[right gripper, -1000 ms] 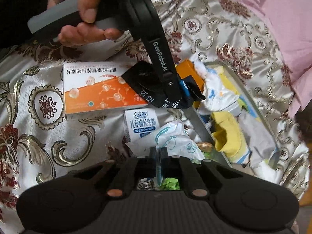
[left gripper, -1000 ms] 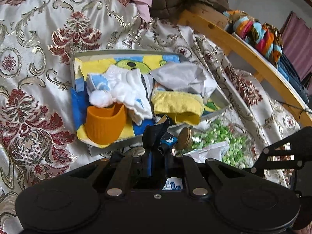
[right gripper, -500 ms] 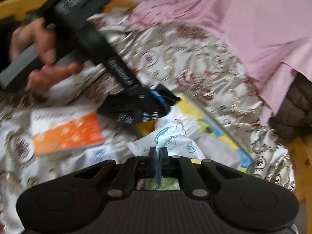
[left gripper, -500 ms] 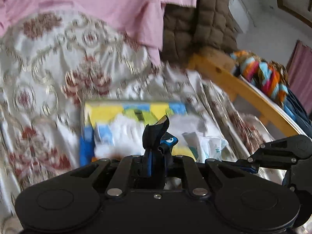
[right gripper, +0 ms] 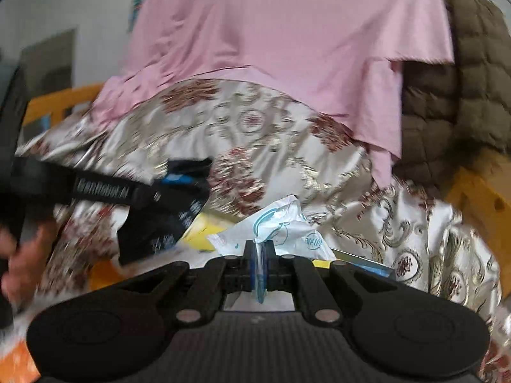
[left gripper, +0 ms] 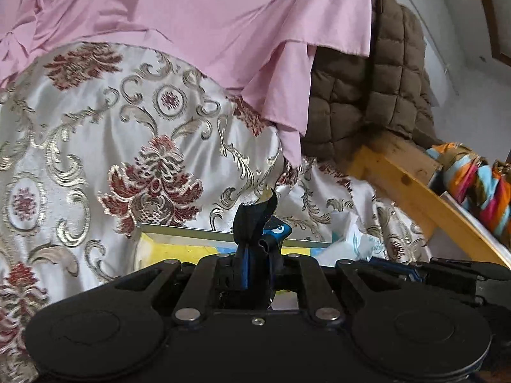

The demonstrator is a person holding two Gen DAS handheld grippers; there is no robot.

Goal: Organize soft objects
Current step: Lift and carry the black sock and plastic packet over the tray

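In the left wrist view, the patterned bedspread [left gripper: 105, 146] with red and gold scrollwork fills the left side, and a pink sheet [left gripper: 204, 22] drapes over it from above. Low in the middle, the left gripper [left gripper: 252, 249] has its jaws pinched nearly together on a black cloth [left gripper: 252, 223] with a bit of blue on it; the cloth stands up from between the fingers. Just behind it lies the far rim of a tray [left gripper: 179, 231] with a yellow and blue lining. To the right of the cloth a white packet [left gripper: 348, 239] pokes up, and beyond that a wooden rail [left gripper: 412, 198] runs down to the right, with a brown quilted jacket [left gripper: 367, 95] above it and a striped colourful cloth [left gripper: 479, 185] at the far right edge. In the right wrist view, which is blurred, a hand [right gripper: 22, 255] at the far left grips the handle of the other gripper, whose black cloth [right gripper: 159, 220] hangs over the bedspread. In the middle, the right gripper [right gripper: 260, 255] is closed tight on the edge of the white packet [right gripper: 278, 223] with teal print, held up above the tray's edge [right gripper: 361, 260].
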